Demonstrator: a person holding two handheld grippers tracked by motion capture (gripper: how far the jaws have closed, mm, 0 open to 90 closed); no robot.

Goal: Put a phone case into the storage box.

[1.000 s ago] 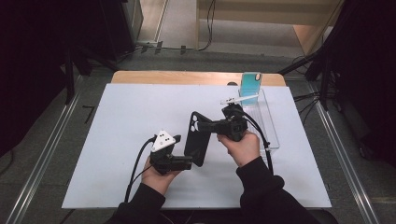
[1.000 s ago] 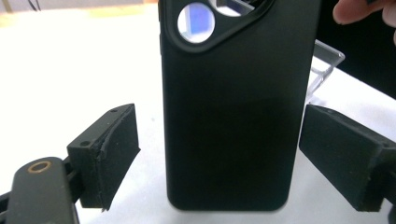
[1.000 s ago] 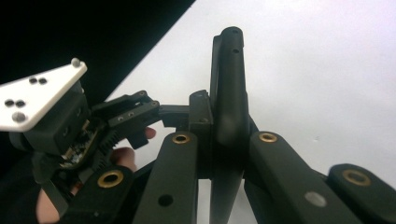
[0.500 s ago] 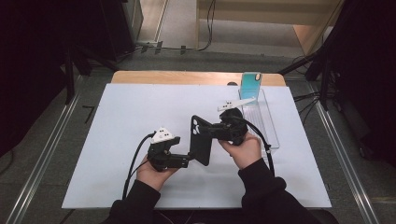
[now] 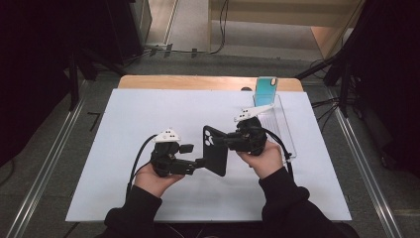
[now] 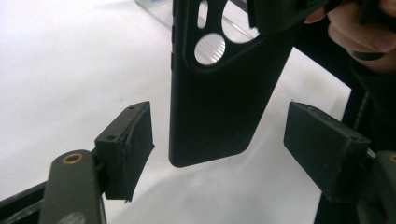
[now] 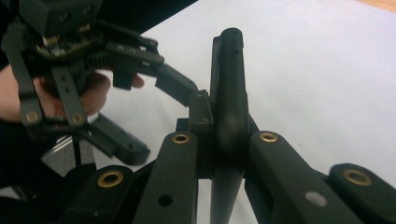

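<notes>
Clamping the black phone case (image 5: 215,157) upright in my right gripper (image 7: 219,140). Its free lower end hangs between my left gripper's (image 6: 219,144) jaws, just closing inward, not touching.

L gripper (image 6: 217,140): jaws closing, apart | black phone case (image 6: 219,102) between, untouched | white tabletop (image 6: 60,60)

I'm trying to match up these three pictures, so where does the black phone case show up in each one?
High view: black phone case at table centre, between the left gripper and the right gripper.
Left gripper view: upper middle, hanging between the open pads, touching neither.
Right gripper view: centre, edge-on, clamped by the jaws.
Shared landmark: the white table sheet.
</notes>
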